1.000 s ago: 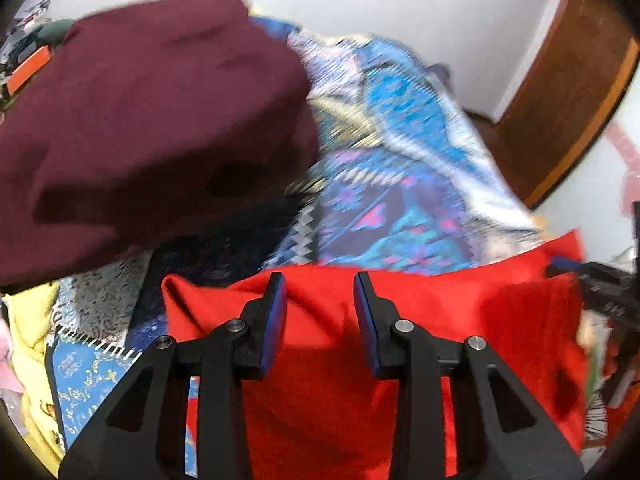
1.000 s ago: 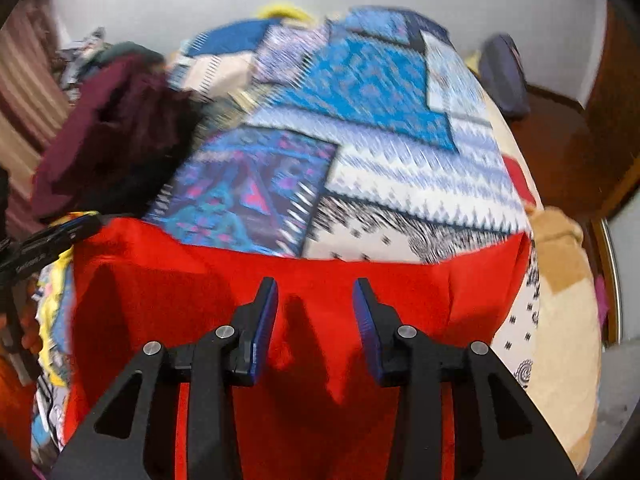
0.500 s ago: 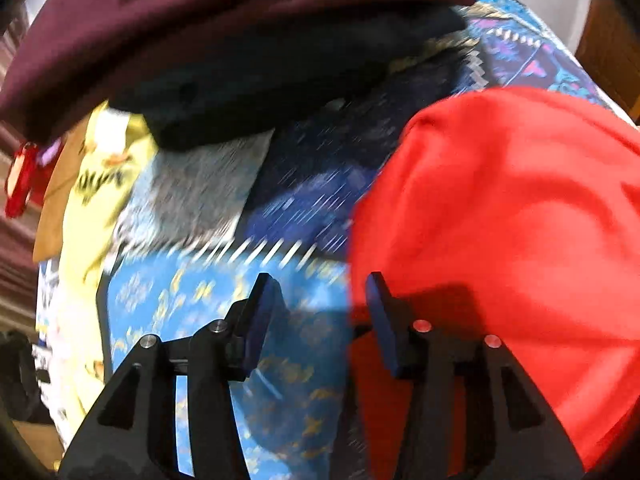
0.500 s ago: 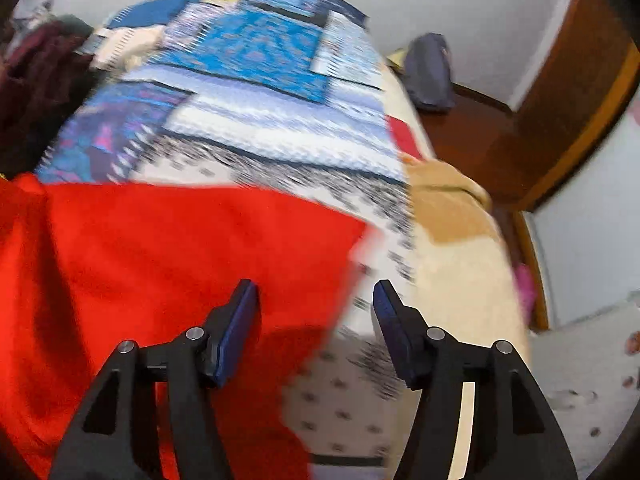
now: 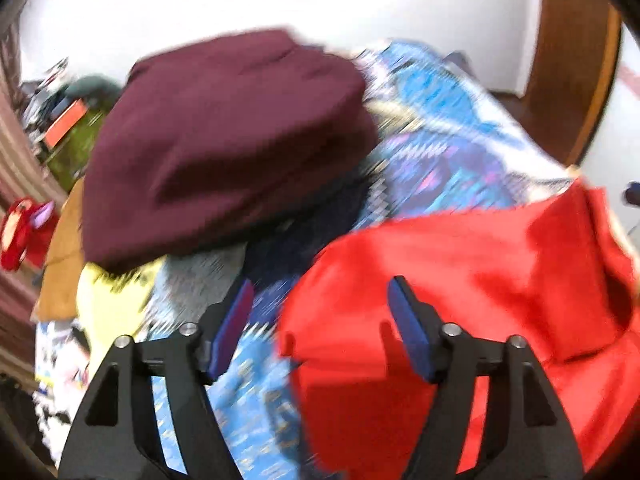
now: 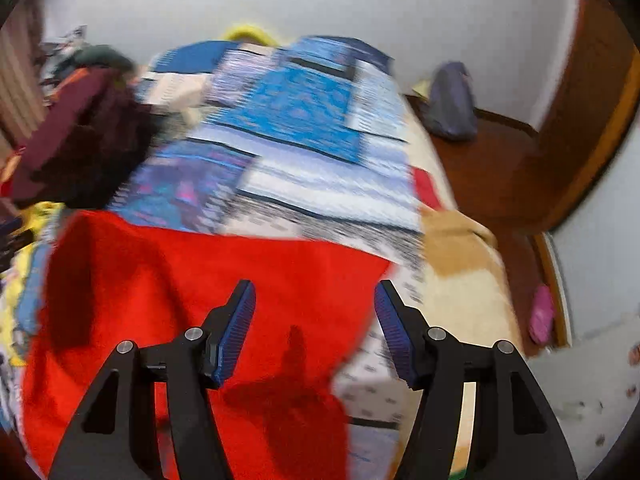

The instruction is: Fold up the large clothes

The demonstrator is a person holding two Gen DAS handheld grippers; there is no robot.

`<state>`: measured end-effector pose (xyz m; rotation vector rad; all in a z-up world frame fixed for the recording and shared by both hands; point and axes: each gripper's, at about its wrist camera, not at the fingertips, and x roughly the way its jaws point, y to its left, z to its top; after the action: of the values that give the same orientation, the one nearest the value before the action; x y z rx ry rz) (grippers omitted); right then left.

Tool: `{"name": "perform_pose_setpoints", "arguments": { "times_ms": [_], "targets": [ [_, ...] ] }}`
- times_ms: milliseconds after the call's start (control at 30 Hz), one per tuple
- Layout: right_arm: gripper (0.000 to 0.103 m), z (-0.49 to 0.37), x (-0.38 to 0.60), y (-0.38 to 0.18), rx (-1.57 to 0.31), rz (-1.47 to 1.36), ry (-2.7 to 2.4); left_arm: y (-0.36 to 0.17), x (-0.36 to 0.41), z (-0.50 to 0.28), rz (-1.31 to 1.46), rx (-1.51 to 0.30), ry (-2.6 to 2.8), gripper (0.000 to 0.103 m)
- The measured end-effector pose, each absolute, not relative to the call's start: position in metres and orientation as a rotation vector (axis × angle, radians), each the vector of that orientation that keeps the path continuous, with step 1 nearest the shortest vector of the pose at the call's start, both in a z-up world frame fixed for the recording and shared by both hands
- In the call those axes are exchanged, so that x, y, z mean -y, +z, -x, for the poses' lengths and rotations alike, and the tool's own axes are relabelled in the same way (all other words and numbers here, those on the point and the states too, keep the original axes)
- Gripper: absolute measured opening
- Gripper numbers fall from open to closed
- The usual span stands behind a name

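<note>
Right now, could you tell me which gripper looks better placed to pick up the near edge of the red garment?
Probably right: the right gripper stands open directly over the red garment, while the left gripper straddles its edge, half over the bedspread.

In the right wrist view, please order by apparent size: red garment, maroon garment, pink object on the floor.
1. red garment, though nearest the camera
2. maroon garment
3. pink object

Blue patchwork bedspread (image 6: 296, 120), wooden door (image 6: 592, 128), poss. a bag (image 6: 452, 104) by wall.
</note>
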<state>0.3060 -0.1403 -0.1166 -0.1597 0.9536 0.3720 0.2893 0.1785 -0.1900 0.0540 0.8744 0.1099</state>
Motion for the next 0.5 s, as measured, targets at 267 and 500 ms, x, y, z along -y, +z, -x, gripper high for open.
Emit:
{"name": "perform_pose_setpoints", "arguments": {
  "times_ms": [267, 500],
  "targets": [
    [0.058, -0.324, 0.066, -0.145, -1.025, 0.168, 0.539, -0.215, -0.127, -0.360, -0.034, -0.948, -0.030, 0.073],
    [0.058, -0.323, 0.049, -0.182, -1.173, 0.127, 0.666, -0.248, -0.106, -0.373, 0.038, -1.037, -0.173, 0.073]
  ]
}}
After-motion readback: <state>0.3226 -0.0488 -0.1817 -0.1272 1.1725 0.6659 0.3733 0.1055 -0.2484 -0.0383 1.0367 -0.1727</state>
